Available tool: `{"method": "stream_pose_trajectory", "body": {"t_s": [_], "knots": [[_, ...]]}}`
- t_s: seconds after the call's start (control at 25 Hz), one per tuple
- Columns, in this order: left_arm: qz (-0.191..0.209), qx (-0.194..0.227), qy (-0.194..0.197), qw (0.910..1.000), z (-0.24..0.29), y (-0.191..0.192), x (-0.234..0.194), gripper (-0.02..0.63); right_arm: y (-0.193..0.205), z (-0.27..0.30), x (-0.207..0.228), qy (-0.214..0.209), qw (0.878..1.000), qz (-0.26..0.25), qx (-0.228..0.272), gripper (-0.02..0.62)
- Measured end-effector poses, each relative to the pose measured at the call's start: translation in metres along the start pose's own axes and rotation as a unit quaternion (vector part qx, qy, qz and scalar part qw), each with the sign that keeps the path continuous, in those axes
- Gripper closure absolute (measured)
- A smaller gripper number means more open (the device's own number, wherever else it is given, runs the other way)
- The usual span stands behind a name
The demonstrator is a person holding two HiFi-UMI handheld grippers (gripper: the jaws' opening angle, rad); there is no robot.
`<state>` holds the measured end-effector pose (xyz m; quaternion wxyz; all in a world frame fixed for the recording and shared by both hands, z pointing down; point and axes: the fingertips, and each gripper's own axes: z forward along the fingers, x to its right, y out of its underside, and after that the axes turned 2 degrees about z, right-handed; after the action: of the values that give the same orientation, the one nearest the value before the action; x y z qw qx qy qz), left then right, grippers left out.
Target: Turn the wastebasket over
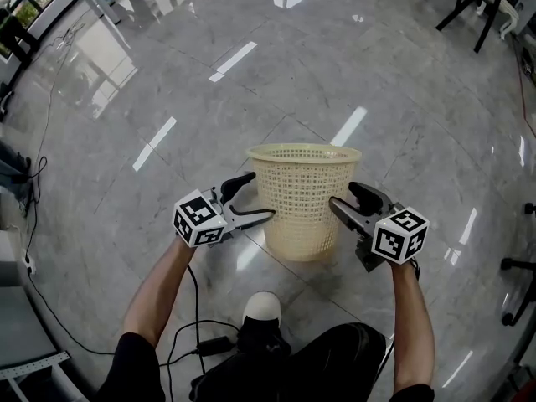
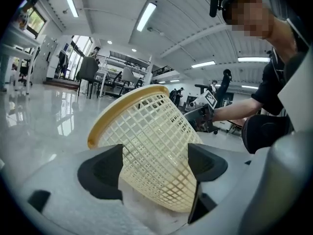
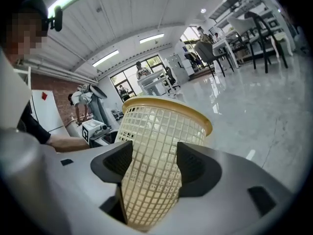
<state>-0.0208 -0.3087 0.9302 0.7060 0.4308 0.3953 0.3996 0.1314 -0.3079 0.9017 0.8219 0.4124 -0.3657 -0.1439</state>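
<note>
Left: your left forearm runs forward and slightly inward. The left tongs aim right, at the flank of the wastebasket. From the head view the jaws are spread, one tip above the other, with the lower tip right at the mesh wall. Contact can't be resolved from there. In the left gripper view the left tongs stand wide apart, with the lower half of the wastebasket filling the gap and nothing pinched. Only this view shows the right tongs from the front, beyond the basket, with your right arm behind them.

Centre: the wastebasket stands upright on its base on the grey floor, mouth up, between the two tongs.

Right: your right forearm runs nearly straight forward. The right tongs angle up and left toward the basket's right flank, tips close against the wall. In the right gripper view the right tongs are parted — a narrower gap than the left pair — with the wastebasket mesh between them, not clamped. Only this view shows the left marker cube past the basket, with your left arm trailing behind it.
</note>
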Motion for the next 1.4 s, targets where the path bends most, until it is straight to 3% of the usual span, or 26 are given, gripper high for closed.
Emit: {"method": "stream_pose_trajectory", "body": {"t_s": [0.16, 0.32, 0.72, 0.92, 1.12, 1.4], "knots": [[0.013, 0.033, -0.006, 0.9993, -0.007, -0.025, -0.002, 0.196, -0.002, -0.008, -0.014, 0.011, 0.993, -0.113, -0.024, 0.31], [0.039, 0.042, 0.008, 0.9983, -0.015, -0.035, 0.016, 0.198, 0.021, -0.017, -0.021, 0.04, 0.972, -0.222, -0.069, 0.31], [0.055, 0.036, 0.026, 0.9975, -0.032, -0.013, 0.061, 0.233, 0.054, -0.036, -0.037, 0.031, 0.974, -0.216, -0.064, 0.31], [0.063, 0.029, 0.018, 0.9974, -0.041, 0.008, 0.072, 0.373, 0.077, -0.047, -0.041, 0.03, 0.967, -0.242, -0.076, 0.31], [0.087, 0.017, -0.015, 0.9959, -0.038, 0.031, 0.066, 0.423, 0.097, -0.037, -0.036, 0.041, 0.963, -0.252, -0.09, 0.313], [0.027, 0.049, -0.055, 0.9969, -0.034, 0.023, 0.033, 0.442, 0.074, -0.012, -0.024, 0.066, 0.967, -0.241, -0.058, 0.313]]}}
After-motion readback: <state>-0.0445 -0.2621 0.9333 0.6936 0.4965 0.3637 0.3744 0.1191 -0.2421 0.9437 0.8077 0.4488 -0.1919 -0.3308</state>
